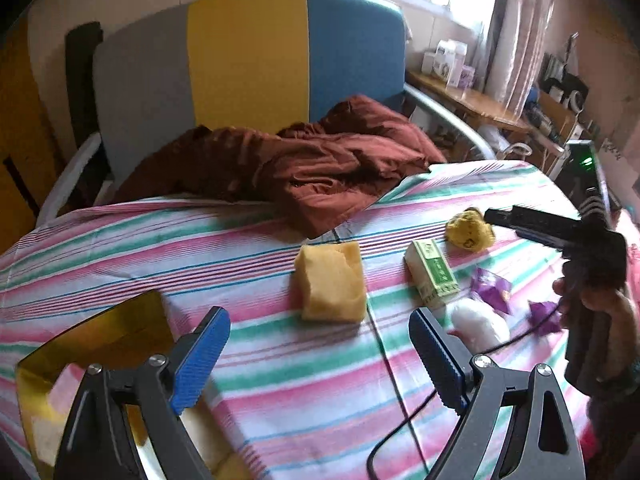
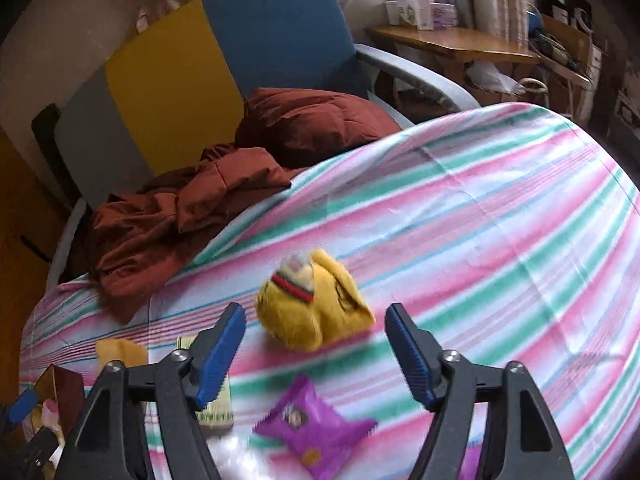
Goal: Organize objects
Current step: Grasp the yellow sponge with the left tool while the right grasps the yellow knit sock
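Note:
On the striped bedsheet [image 1: 280,380] lie a yellow sponge block [image 1: 331,282], a green-and-white box [image 1: 431,276], a yellow plush toy [image 1: 470,230], purple packets [image 1: 490,288] and a white soft thing [image 1: 478,326]. My left gripper [image 1: 320,344] hangs open above the sheet, short of the sponge, with nothing between its pads. A gold open box [image 1: 92,344] sits at its left. My right gripper [image 2: 316,344] is open too. The plush toy [image 2: 312,304] lies just beyond its fingertips, untouched, and a purple packet [image 2: 316,428] lies under it. Its left finger partly hides the green box [image 2: 216,412].
A rust-brown blanket [image 1: 312,160] is heaped at the head of the bed, before a grey, yellow and blue headboard [image 1: 248,52]. A black cable [image 1: 392,380] runs across the sheet. A hand [image 1: 600,312] holds the other gripper's handle at right. A wooden desk [image 2: 452,44] stands beyond the bed rail.

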Demonstrator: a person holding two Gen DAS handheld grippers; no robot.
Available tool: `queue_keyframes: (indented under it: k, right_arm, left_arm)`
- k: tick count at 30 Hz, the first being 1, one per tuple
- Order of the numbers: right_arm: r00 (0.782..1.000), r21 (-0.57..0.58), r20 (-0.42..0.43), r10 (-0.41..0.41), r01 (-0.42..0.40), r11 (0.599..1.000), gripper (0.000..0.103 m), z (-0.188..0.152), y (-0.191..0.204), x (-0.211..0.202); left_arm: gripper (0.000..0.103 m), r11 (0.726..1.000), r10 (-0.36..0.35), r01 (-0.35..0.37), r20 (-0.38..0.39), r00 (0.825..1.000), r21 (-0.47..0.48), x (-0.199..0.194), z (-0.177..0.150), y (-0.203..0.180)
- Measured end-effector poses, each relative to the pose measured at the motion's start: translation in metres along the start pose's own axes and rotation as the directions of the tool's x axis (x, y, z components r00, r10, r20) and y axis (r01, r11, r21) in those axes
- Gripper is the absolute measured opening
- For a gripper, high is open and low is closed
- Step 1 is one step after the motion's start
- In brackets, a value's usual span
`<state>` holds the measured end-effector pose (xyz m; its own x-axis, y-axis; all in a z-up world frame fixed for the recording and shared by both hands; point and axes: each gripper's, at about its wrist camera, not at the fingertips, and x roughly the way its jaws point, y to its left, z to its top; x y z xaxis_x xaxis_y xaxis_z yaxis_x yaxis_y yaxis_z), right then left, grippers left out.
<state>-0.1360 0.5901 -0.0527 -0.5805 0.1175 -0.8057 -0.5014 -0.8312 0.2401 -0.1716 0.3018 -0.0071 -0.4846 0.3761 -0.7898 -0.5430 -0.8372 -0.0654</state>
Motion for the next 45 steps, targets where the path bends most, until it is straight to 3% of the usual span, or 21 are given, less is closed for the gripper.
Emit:
queue_keyframes:
  k: [4,6,17,19,20,21,23,29,38,45]
  right_arm:
    - [0.999,-0.047,-0.033,0.003,-0.005,0.999,0.076,0.004,0.005,0.021]
    - [0.999,-0.087,-0.035,-0.04,0.036,0.996,0.076,0.005,0.009,0.03]
    - [0.997,-0.144,-0.063,-0.048,0.038,0.989,0.075,0.004,0.012,0.047]
    - [0.997,-0.159,-0.068,-0.041,0.03,0.987,0.066,0.003,0.013,0.051]
    - [0.997,-0.166,-0.074,-0.033,0.02,0.986,0.061,0.003,0.014,0.052]
    - [0.997,-0.171,-0.078,-0.03,0.016,0.985,0.057,0.002,0.015,0.051]
    - [0.997,-0.176,-0.07,-0.028,0.015,0.984,0.051,0.004,0.017,0.046]
    - [0.999,-0.181,-0.037,-0.021,0.014,0.983,0.05,0.005,0.022,0.032]
    - [0.998,-0.196,0.008,0.054,-0.051,0.979,0.05,-0.008,0.046,-0.007]
    - [0.995,-0.268,0.011,0.103,-0.097,0.958,0.05,-0.037,0.087,-0.033]
  left_arm:
    - [0.092,1.0,0.013,-0.014,-0.076,0.997,-0.012,0.04,0.012,-0.006]
    - [0.092,0.999,0.038,-0.038,-0.086,0.996,-0.002,0.054,0.014,-0.009]
    - [0.094,0.997,0.079,-0.079,-0.144,0.986,0.003,0.108,0.024,-0.016]
    - [0.081,0.998,0.057,-0.063,-0.179,0.982,-0.026,0.118,0.023,-0.012]
    - [0.063,0.998,0.039,-0.047,-0.198,0.979,-0.035,0.121,0.022,-0.01]
    - [0.059,0.998,0.041,-0.048,-0.205,0.978,-0.029,0.122,0.021,-0.01]
    - [0.057,1.0,0.007,-0.01,-0.181,0.983,-0.019,0.113,0.02,-0.012]
    - [0.057,0.999,-0.037,0.036,-0.091,0.995,-0.006,0.059,0.013,-0.018]
    - [0.058,0.992,-0.122,0.122,0.017,0.992,-0.028,-0.029,-0.015,-0.02]
    - [0.058,0.99,-0.12,0.125,0.078,0.99,-0.063,-0.077,-0.047,0.004]
